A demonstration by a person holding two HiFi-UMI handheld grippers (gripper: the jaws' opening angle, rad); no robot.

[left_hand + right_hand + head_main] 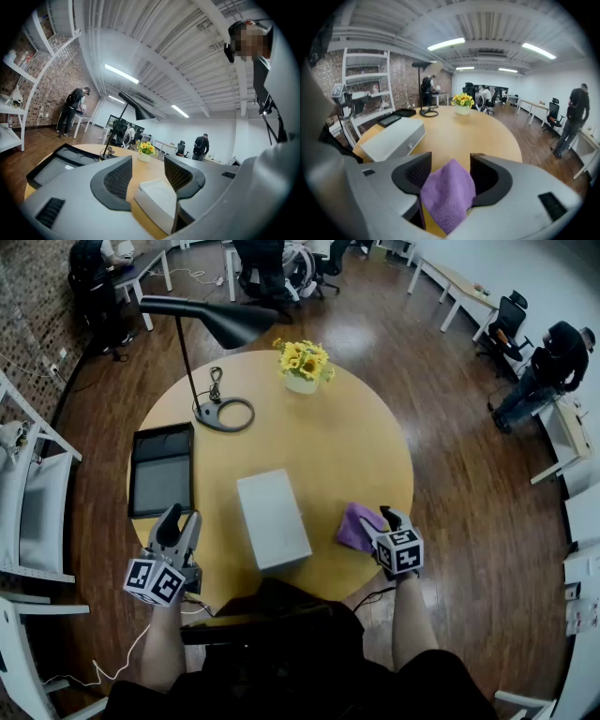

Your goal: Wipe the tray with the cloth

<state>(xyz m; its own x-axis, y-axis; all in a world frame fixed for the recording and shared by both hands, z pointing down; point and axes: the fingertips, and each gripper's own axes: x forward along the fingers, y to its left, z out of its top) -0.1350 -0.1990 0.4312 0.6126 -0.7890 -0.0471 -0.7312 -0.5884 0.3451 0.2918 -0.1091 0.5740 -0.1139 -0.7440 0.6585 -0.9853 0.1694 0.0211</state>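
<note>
The black tray (161, 470) lies at the left side of the round wooden table (347, 442); in the left gripper view the tray (56, 164) sits at the left. My left gripper (178, 518) hovers level at the tray's near end, jaws a little apart with nothing between them (147, 176). The purple cloth (356, 526) lies crumpled near the table's front right edge. My right gripper (389, 517) tilts down over it with jaws wide, and the cloth (447, 197) sits between its fingers without being pinched.
A white box (272, 517) lies between the tray and the cloth. A black desk lamp (220, 320) and a pot of yellow flowers (303, 362) stand at the far side. White shelving (33, 502) is left of the table. People stand far back.
</note>
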